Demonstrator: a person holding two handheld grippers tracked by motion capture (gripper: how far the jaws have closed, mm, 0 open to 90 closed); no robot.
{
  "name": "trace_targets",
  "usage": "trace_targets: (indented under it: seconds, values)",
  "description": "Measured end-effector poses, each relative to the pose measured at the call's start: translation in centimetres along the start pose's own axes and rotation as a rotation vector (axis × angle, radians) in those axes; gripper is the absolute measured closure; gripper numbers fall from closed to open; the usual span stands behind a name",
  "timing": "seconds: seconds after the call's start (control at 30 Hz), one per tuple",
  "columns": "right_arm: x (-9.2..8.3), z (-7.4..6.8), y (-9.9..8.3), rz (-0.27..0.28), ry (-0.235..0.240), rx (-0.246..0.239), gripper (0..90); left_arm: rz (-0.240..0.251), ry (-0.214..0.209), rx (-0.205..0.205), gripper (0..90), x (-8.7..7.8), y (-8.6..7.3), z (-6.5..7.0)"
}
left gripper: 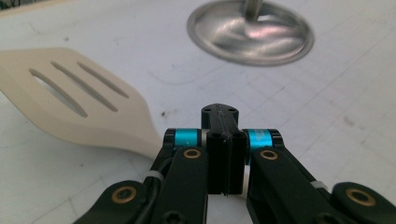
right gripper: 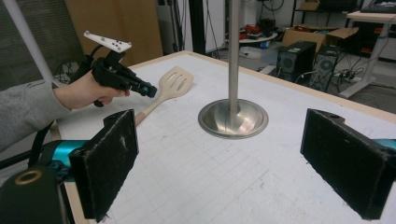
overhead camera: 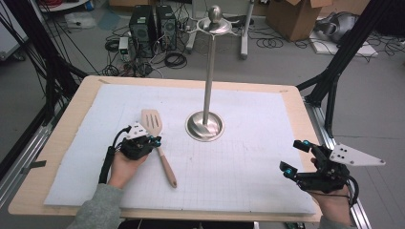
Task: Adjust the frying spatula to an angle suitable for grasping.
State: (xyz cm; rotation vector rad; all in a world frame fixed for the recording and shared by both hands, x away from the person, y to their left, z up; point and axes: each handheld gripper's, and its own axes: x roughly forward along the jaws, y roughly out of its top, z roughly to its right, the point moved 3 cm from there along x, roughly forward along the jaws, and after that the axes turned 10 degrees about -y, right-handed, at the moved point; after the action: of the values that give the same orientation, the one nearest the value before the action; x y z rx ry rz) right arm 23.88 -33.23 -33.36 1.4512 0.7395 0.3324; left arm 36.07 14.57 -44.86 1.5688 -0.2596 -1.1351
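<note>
My left hand-held gripper [overhead camera: 154, 140] is clenched empty beside the spatula [overhead camera: 159, 143] at centre-left of the desk [overhead camera: 57, 143] — right hand-held gripper [overhead camera: 294, 157] released. Shut jaws may just nudge the handle.

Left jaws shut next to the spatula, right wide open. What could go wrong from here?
1. The left gripper is shut beside the spatula; pressing on may just shove it across the mat.
2. The stand is close by; a pushed spatula might knock its base.
3. The right gripper is open, far off.
</note>
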Motion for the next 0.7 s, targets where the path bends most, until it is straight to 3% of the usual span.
trace_targets:
  seconds: [0.03, 0.2, 0.37, 0.47, 0.57, 0.7]
  values:
    - [-0.1, 0.0, 0.0, 0.001, -0.003, 0.000, 10.2, 0.018, -0.012, -0.006, 89.7, 0.1, 0.2, 0.1]
    - [-0.5, -0.2, -0.2, -0.005, -0.008, 0.002, 10.2, -0.007, 0.008, 0.023, 89.7, 0.4, 0.5, -0.1]
    - [-1.0, -0.4, -0.5, -0.013, -0.019, 0.001, 10.2, -0.019, 0.011, 0.000, 89.7, 1.1, 0.2, -0.6]
    - [-1.4, -0.5, -0.7, -0.018, -0.027, 0.005, 10.2, -0.025, 0.016, 0.009, 89.7, 1.5, 0.5, -0.6]
    - [-1.7, -0.4, -0.9, -0.019, -0.036, 0.008, 10.2, -0.062, 0.031, 0.024, 89.7, 2.0, 0.4, -0.8]
    - [-2.3, -0.6, -1.1, -0.025, -0.046, 0.015, 10.2, -0.076, 0.021, 0.010, 89.7, 2.6, 0.3, -1.0]
